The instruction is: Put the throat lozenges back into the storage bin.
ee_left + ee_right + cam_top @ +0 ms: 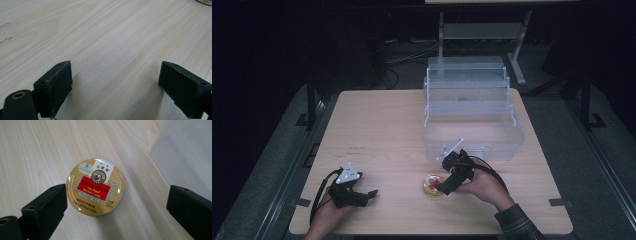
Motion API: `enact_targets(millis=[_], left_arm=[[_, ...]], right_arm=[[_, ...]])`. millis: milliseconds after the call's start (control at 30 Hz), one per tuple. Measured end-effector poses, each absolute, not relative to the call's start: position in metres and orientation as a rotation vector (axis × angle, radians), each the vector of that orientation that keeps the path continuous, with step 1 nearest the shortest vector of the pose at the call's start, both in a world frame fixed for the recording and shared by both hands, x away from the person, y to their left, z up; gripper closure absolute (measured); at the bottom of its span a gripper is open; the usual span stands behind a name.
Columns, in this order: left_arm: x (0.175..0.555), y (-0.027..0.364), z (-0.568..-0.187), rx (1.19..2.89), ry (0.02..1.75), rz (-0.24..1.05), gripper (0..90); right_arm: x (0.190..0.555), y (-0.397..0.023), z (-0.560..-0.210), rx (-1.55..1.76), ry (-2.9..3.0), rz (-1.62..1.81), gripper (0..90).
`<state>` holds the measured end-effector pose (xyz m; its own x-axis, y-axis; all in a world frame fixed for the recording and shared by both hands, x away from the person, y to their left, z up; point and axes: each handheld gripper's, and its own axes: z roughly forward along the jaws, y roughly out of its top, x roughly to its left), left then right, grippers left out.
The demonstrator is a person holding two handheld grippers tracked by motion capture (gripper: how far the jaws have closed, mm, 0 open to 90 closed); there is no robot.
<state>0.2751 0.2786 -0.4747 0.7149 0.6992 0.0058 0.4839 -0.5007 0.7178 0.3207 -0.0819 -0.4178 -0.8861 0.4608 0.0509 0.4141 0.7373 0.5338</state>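
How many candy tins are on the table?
1. The round candy tin lies flat near the table's front edge, between the open right gripper's jaws, beside the clear storage box; the box may hide others.

Dim, dark surroundings; table (382,125) softly lit from above, close views sharp, faint shadows.

The candy tin (95,186) sits on the table (382,130) just in front of the plastic bin (472,120), which looks to hold one small thing.
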Motion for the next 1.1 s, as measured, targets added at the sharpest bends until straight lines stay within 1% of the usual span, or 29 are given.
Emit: enact_targets(millis=[600,1100], left_arm=[[0.275,0.279,-0.475,2.2,0.894,0.386,10.9],[0.275,0.279,-0.475,2.2,0.894,0.386,10.9]], right_arm=[[0.322,-0.053,-0.427,0.622,2.948,0.694,3.1],[0.321,-0.033,-0.438,0.566,3.015,0.545,5.6]])
